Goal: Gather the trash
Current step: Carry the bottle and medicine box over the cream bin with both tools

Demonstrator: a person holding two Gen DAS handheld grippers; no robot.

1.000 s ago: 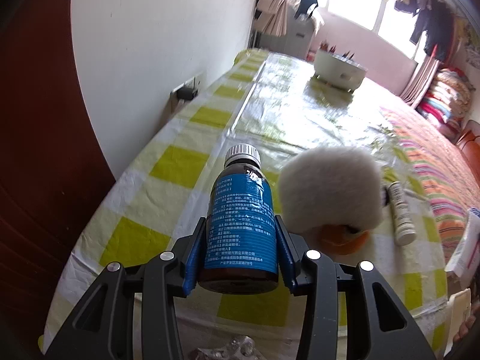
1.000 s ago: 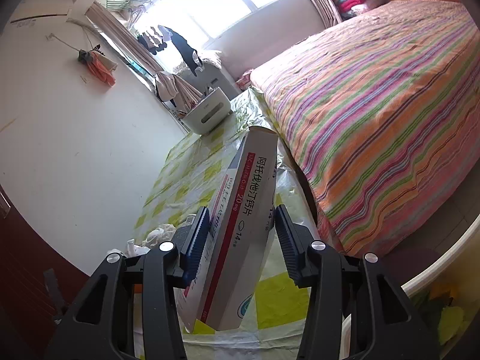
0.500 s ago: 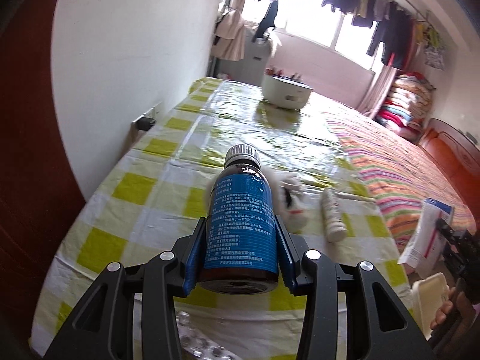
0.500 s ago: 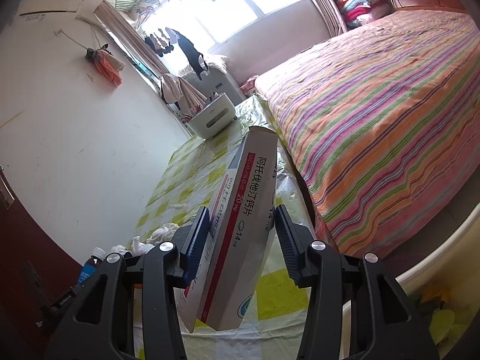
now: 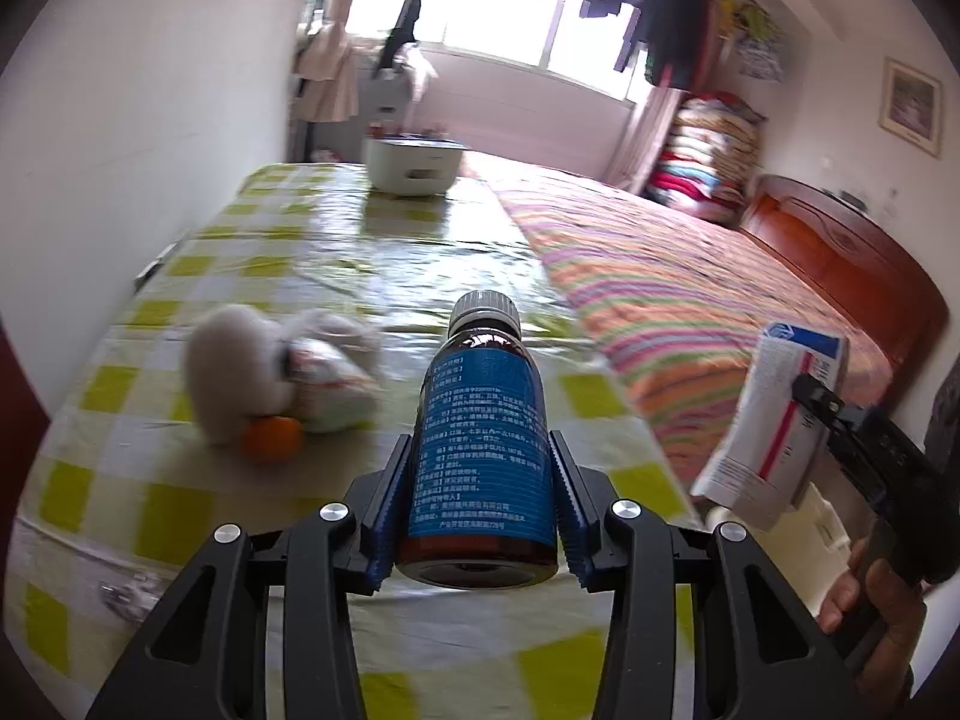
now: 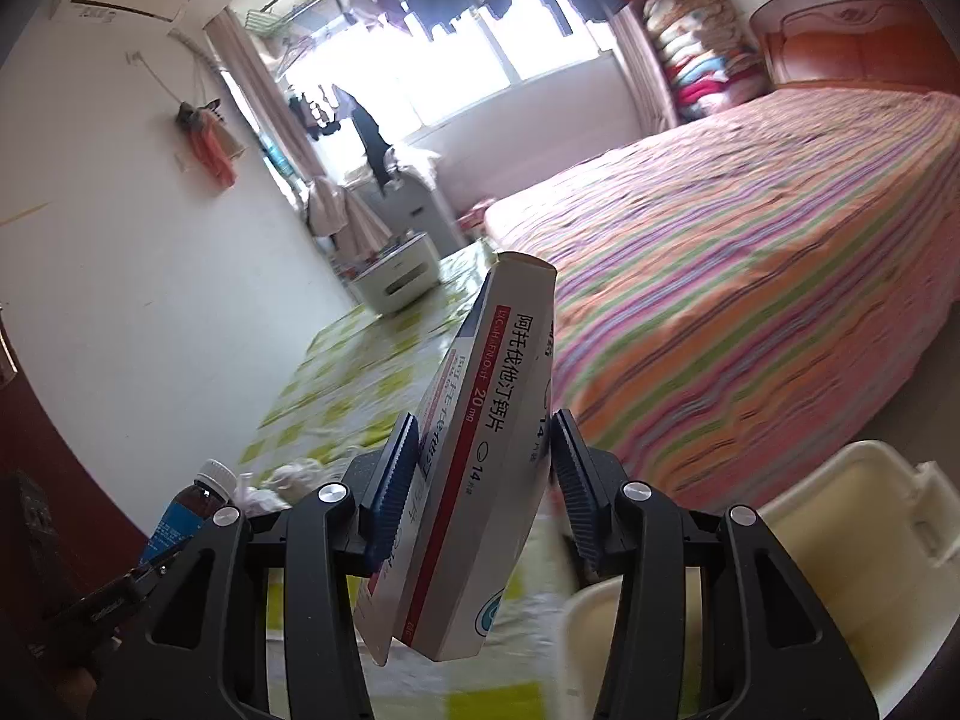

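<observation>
The brown medicine bottle (image 5: 480, 450) sits clamped in your left hand-held gripper (image 5: 480, 507) above the tabletop (image 5: 180, 498), the pill box (image 6: 480, 468) gripped in your right hand-held gripper (image 6: 483, 480). Carry stage, apparently: next, bring both over the cream bin (image 6: 840, 546) and release.

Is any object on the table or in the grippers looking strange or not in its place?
Only the medicine box: it sits tilted in the right gripper, one corner hanging low. The bottle is capped and straight in the left gripper. Nothing is spilled.
</observation>
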